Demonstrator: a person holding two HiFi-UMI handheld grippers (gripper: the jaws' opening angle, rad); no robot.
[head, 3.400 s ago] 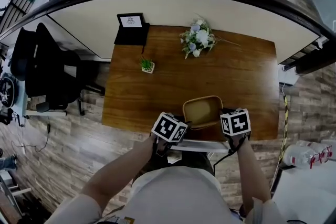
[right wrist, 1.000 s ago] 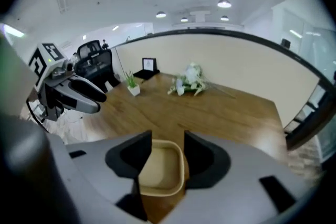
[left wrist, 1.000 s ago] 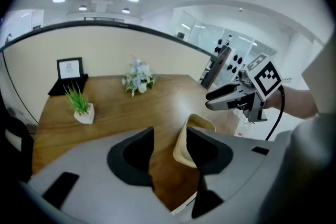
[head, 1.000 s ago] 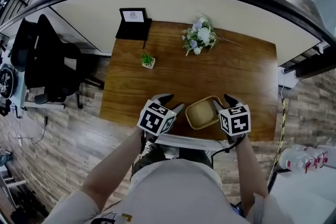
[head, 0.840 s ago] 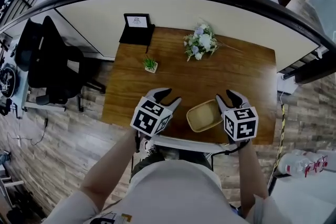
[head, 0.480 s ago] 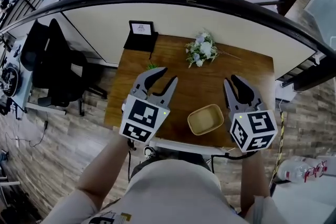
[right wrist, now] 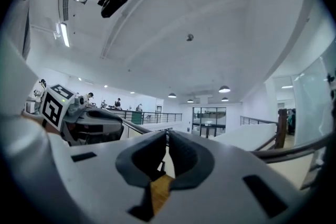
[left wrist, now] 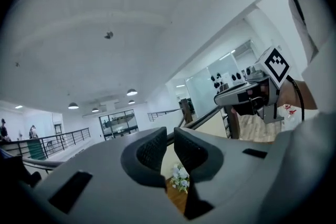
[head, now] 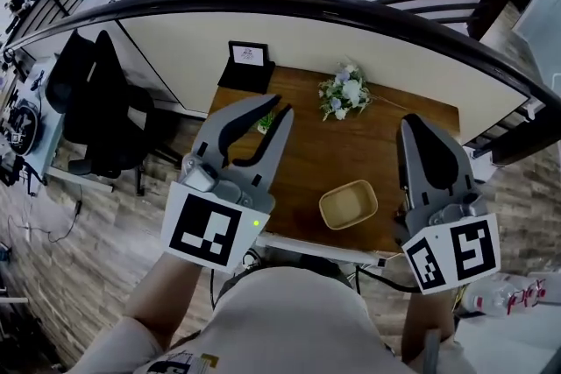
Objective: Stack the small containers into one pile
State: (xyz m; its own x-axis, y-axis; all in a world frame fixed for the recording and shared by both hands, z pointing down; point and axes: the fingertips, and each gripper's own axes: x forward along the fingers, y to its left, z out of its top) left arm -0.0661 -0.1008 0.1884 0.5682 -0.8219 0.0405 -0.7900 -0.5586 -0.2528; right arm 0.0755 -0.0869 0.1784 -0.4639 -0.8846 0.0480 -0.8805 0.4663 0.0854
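A single tan container pile (head: 348,205) sits on the wooden table (head: 386,144) near its front edge, with nothing touching it. Both grippers are held high above the table, close to the head camera, and point level. My left gripper (head: 272,108) has just been closing; a narrow slit remains between its pads (left wrist: 152,149) and nothing is in it. My right gripper (head: 414,123) has also just been closing, and its fingertips (right wrist: 157,147) now meet on nothing. In each gripper view the other gripper shows, the right gripper (left wrist: 247,94) and the left gripper (right wrist: 84,123).
A bunch of white and blue flowers (head: 346,92) lies at the table's far side. A small potted plant (head: 263,122) peeks out behind my left gripper. A black frame stand (head: 248,57) sits at the far left corner. A black chair (head: 96,114) stands left of the table.
Both grippers have risen from beside the container at table level up toward the head camera. Their jaws have narrowed. The container stays on the table.
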